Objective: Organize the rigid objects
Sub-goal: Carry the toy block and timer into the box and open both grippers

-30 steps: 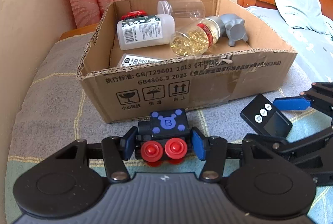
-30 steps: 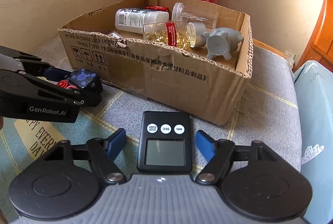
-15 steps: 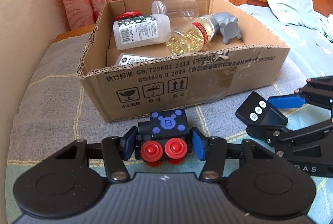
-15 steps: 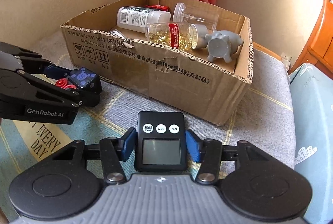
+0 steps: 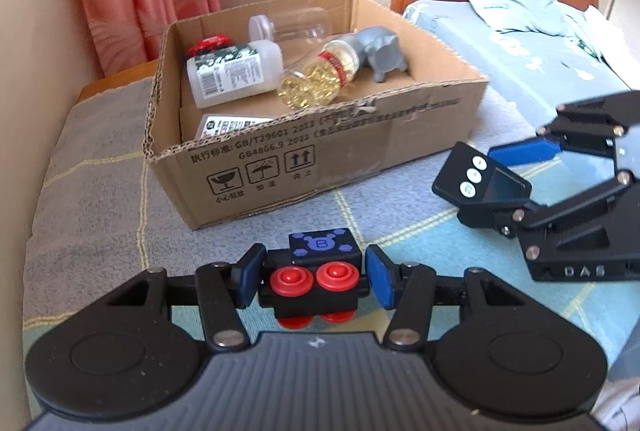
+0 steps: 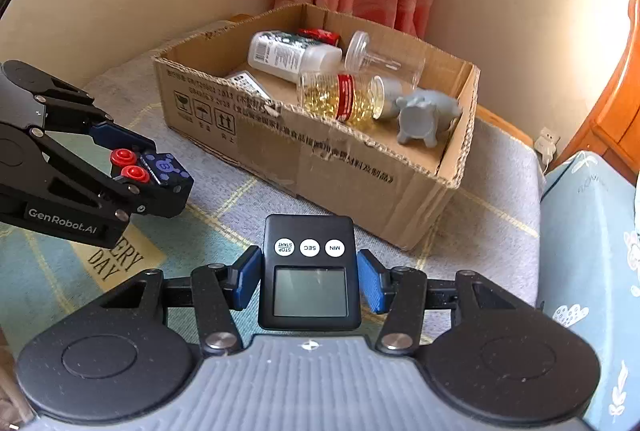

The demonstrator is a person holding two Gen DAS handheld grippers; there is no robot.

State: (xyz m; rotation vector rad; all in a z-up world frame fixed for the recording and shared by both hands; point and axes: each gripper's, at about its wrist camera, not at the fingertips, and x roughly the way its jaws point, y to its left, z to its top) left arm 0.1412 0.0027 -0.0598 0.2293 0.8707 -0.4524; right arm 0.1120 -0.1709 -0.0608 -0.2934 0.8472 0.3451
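Right claw (image 6: 308,281) freshly clamped on black digital kitchen timer (image 6: 309,273), left claw (image 5: 316,281) pinching black red-wheeled toy block (image 5: 318,273), both lifted off blanket, open brown cardboard box (image 6: 360,167) at twelve o'clock: ready for drop-off.

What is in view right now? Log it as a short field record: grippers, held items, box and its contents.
left gripper: shut on black toy block with red knobs
right gripper: shut on black timer
cardboard box: open, on the blanket ahead of both grippers
box contents: white bottle, capsule bottle, clear jar, grey animal figure, red-capped item
bed: beyond the box
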